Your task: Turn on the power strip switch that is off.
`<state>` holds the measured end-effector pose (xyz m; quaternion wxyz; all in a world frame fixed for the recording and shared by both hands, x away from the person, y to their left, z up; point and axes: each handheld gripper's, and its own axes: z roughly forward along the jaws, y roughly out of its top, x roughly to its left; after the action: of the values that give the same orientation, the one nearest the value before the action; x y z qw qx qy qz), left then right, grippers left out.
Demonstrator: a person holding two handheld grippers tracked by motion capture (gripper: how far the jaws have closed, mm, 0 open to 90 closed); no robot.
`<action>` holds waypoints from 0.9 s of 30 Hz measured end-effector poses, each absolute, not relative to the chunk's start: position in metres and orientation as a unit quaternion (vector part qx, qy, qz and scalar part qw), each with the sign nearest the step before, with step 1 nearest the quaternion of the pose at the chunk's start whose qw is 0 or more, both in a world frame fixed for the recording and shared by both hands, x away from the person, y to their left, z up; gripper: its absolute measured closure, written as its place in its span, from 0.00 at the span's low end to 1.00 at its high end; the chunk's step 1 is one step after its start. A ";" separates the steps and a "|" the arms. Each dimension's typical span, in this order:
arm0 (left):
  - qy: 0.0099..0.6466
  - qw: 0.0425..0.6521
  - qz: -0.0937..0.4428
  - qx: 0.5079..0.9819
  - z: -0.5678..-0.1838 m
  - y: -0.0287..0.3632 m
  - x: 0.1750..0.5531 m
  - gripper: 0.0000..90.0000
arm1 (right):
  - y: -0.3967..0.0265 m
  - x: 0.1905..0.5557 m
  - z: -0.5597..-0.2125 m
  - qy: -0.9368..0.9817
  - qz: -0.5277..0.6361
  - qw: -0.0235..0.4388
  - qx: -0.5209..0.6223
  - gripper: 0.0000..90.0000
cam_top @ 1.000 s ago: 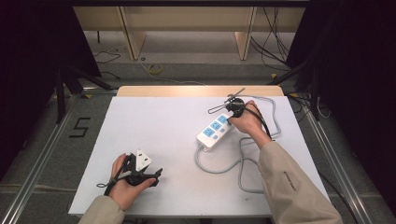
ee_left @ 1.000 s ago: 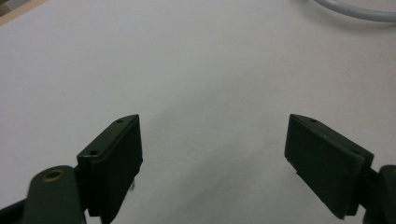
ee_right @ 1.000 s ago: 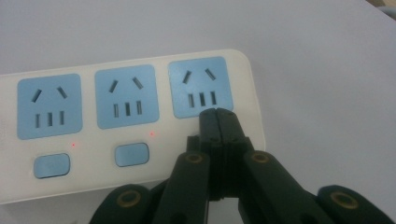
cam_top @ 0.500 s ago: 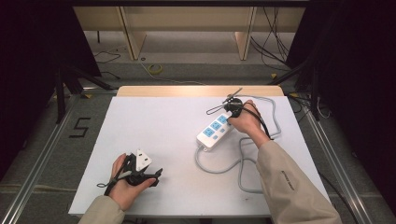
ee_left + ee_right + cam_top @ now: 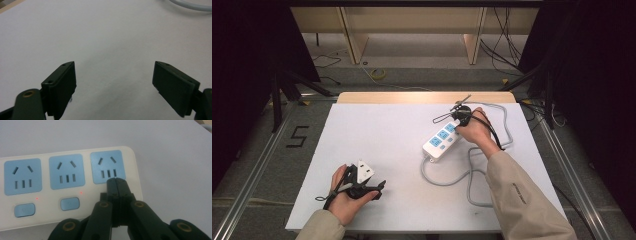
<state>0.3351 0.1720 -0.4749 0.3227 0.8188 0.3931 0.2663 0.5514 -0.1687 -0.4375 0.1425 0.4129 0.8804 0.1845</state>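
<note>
Your right gripper point(image 5: 117, 180) has its jaws pressed together with nothing between them, so the closed tip works like one finger. It sits on the power strip point(image 5: 67, 185) where the third switch should be; the two other switches show red lights. The strip lies near the far right corner of the table point(image 5: 377, 130). Your left gripper point(image 5: 113, 87) rests wide and empty near the front left corner, out of the way.

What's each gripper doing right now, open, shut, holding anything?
Left gripper: open, nothing between its jaws, above the bare table.
Right gripper: shut, holding nothing, tips at the power strip.
</note>
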 end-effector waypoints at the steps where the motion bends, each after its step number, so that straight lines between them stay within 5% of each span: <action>1: 0.393 0.323 0.266 0.819 -0.475 0.172 0.335 0.21 | -0.169 0.551 -0.438 0.880 0.187 0.142 0.413 1.00; 27: 0.393 0.321 0.267 0.819 -0.475 0.172 0.335 0.21 | -0.174 0.539 -0.429 0.874 0.231 0.130 0.408 0.95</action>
<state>0.3348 0.1725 -0.4750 0.3211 0.8194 0.3927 0.2670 0.5391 -0.1742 -0.4295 0.1296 0.4079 0.8737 0.2312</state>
